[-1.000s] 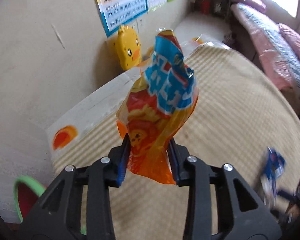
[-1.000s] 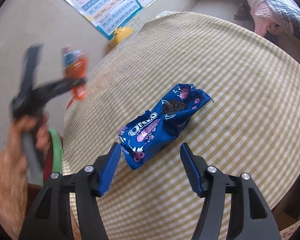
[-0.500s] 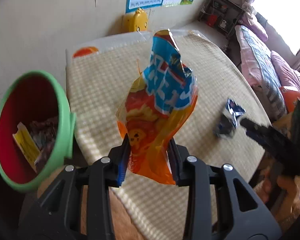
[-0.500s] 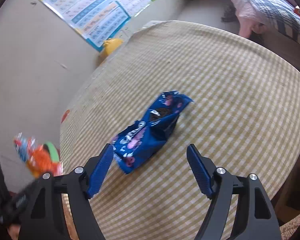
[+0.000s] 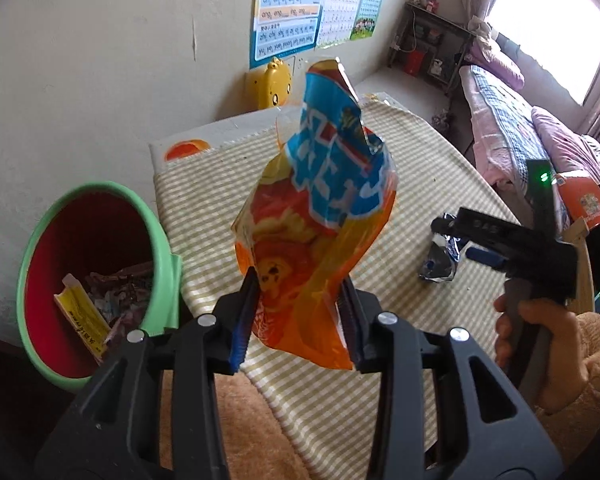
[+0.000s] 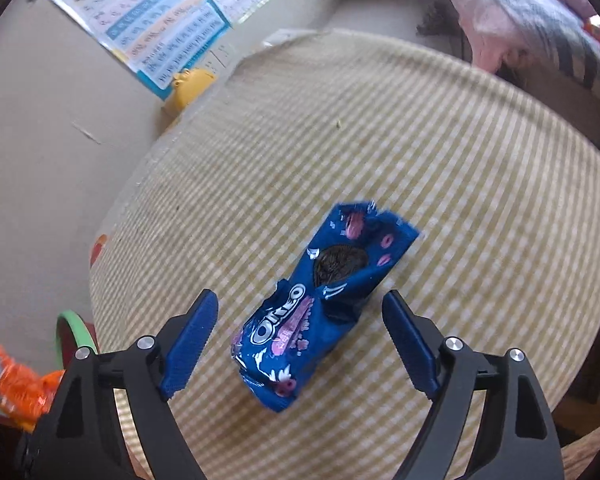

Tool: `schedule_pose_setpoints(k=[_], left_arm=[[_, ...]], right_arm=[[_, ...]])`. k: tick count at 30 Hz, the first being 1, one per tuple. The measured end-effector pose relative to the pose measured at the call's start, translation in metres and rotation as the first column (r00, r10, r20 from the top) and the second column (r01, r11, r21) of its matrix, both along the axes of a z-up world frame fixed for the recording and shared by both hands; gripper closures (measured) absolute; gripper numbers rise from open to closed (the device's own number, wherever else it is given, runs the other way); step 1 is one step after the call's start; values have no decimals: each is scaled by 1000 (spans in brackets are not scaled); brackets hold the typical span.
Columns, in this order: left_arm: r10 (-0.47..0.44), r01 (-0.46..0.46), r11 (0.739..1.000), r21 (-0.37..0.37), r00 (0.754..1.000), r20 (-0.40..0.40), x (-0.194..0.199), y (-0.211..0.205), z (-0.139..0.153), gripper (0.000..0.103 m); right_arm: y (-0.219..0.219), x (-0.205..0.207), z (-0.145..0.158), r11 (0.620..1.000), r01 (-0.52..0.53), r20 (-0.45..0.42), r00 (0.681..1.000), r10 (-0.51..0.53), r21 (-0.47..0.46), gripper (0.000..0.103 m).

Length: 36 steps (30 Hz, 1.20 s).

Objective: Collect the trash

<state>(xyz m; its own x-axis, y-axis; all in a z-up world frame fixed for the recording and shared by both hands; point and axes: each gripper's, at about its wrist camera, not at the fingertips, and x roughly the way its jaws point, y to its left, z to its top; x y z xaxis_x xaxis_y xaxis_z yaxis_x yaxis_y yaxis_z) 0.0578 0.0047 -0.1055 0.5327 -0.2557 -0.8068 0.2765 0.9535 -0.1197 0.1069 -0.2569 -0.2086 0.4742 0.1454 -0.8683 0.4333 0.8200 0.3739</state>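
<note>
DONE: bin [image 5: 96,280] holds wrappers | IN HAND: your left claw [image 5: 296,320] clamped on orange snack bag [image 5: 320,216], undropped | LEFT: Oreo wrapper [image 6: 320,304] lies on bench [image 6: 480,184]; your right claw [image 6: 300,344], just widened, straddles it apart.

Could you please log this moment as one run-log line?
left gripper: shut on orange snack bag, near bin | right gripper: open, just widened, straddling Oreo wrapper on table

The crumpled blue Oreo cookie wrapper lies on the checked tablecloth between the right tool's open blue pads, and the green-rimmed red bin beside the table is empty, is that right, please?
Not quite: the green-rimmed red bin is not empty. The left wrist view shows a yellow packet and other wrappers inside. The rest holds: the crumpled blue Oreo cookie wrapper lies on the checked tablecloth between the right tool's open pads.
</note>
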Motion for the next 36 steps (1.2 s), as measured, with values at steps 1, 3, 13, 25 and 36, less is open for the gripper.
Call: schedule_pose_setpoints(k=[1, 3, 13, 25, 36], left_arm=[[4, -4, 1000, 1, 1000, 6, -1, 2, 2, 66], [14, -14, 1000, -4, 1000, 9, 0, 6, 2, 66], [22, -22, 1000, -18, 1000, -7, 2, 13, -2, 66], [41, -41, 999, -31, 999, -7, 2, 19, -1, 65], [94, -94, 996, -5, 996, 9, 2, 35, 2, 65]], right_arm=[[3, 0, -2, 1000, -6, -8, 1000, 6, -16, 31], [9, 1, -3, 998, -33, -20, 999, 32, -58, 44], [35, -23, 26, 989, -147, 58, 988, 146, 6, 77], [85, -55, 77, 966, -259, 174, 951, 256, -6, 77], [119, -65, 104, 940, -341, 237, 912, 336, -19, 77]])
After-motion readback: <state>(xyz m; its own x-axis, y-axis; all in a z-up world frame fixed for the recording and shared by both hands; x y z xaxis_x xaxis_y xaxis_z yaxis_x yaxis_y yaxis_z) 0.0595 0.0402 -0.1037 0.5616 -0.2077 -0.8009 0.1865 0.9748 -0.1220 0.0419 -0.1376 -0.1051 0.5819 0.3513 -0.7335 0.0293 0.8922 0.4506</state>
